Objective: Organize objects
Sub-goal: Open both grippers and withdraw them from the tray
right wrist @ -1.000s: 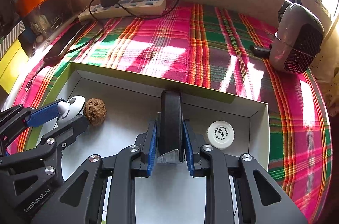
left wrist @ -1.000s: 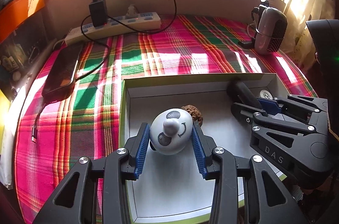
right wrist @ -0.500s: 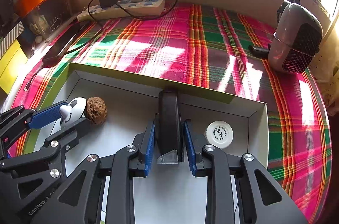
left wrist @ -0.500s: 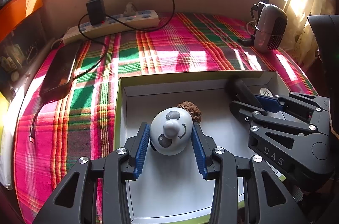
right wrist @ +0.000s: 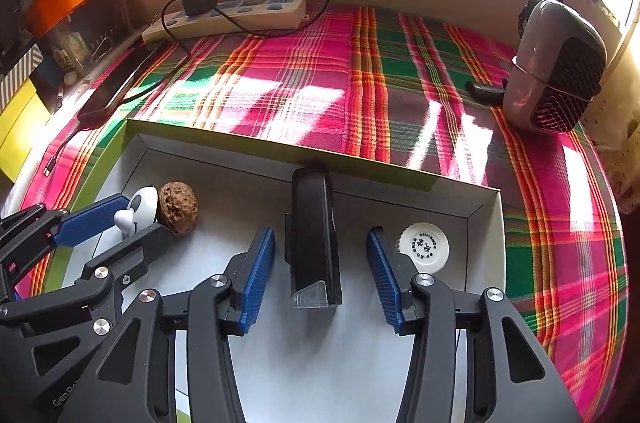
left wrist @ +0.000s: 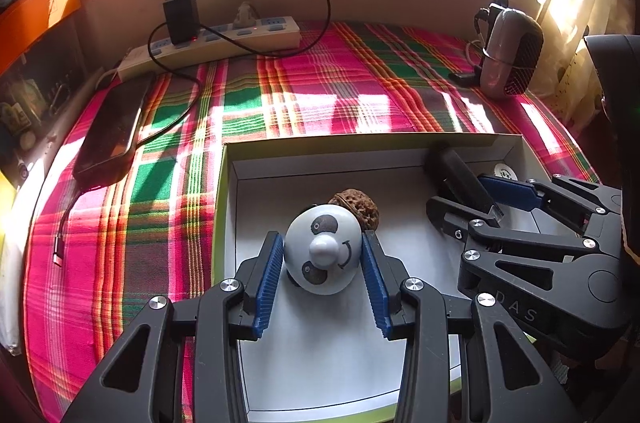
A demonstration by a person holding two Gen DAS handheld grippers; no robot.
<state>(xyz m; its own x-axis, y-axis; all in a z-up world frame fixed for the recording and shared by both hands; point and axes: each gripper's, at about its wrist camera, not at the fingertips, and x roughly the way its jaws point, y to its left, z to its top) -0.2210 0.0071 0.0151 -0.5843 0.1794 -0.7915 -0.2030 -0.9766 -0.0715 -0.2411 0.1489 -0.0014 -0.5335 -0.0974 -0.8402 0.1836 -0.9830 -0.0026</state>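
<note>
My left gripper (left wrist: 323, 261) pinches the panda figurine (left wrist: 323, 254) inside the white box (right wrist: 482, 219), my right gripper (right wrist: 321, 269) is spread around the black stapler (right wrist: 313, 241) lying there beside walnut (right wrist: 178, 207) and cap (right wrist: 423, 247), so sorting looks nearly finished on this sunlit plaid cloth (right wrist: 320, 91).

A shallow box (right wrist: 486, 219) lies on the cloth-covered counter (right wrist: 360, 95). In it, the panda figure (left wrist: 323, 254) sits at the left with a walnut (right wrist: 178, 207) touching its far side; a stapler (right wrist: 314, 243) lies mid-box, a bottle cap (right wrist: 424, 247) just to its right. Behind the box, a power strip (right wrist: 240, 15) lies along the wall, a phone (left wrist: 110, 127) at the left edge, a speaker (right wrist: 556, 75) far right.
</note>
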